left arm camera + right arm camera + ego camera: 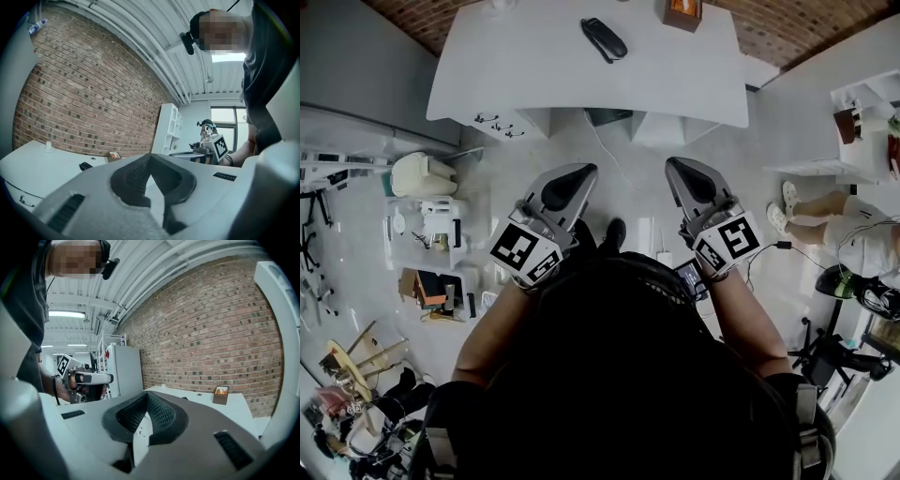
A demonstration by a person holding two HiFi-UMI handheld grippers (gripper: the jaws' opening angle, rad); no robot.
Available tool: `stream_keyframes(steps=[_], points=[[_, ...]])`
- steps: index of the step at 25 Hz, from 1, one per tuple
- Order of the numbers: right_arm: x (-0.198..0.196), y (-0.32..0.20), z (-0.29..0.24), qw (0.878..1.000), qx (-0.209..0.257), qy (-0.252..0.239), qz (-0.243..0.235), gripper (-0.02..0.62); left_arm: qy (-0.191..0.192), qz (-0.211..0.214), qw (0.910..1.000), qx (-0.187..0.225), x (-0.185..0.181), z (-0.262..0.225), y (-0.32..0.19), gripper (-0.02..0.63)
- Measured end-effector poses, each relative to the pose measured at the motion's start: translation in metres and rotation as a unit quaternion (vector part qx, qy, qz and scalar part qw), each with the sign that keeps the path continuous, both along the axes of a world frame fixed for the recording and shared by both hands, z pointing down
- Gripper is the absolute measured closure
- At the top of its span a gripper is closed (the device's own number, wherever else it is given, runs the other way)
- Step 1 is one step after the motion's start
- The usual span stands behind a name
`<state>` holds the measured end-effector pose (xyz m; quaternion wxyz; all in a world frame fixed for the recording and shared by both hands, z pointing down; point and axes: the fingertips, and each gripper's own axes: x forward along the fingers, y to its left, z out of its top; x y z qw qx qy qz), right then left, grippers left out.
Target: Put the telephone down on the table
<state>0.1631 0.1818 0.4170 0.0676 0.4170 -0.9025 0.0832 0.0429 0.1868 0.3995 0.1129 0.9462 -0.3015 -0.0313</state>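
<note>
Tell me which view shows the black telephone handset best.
Head view: the black telephone handset lies whole, seen from above. Left gripper view shows it as a small dark blob; right gripper view, hardly anything.

**Person in dark clothing with a matched pair of grey handheld grippers**

The person wears a black short-sleeved top (619, 375) and a small black head-mounted camera (187, 40). The left gripper (584, 170) and the right gripper (672, 164) share one build: a smooth light-grey plastic shell that tapers to a rounded nose, with a dark oval recess on its upper face. At the hand end each carries a white cube printed with black square markers, the left marker cube (525, 251) and the right marker cube (727, 242). Seen up close, the jaws are lined with black ribbed pads (161, 416), and dark slotted vents (232, 448) are cut into the grey shell on either side.
</note>
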Motion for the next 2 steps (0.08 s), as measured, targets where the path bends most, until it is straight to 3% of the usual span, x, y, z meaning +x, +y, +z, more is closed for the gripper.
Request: stream_keyframes(steps=[2], points=[[0.0042, 0.0048, -0.0026, 1.0, 0.001, 0.0, 0.0, 0.581, 0.0, 0.001, 1.0, 0.002, 0.005, -0.0025, 0.0043, 0.598]])
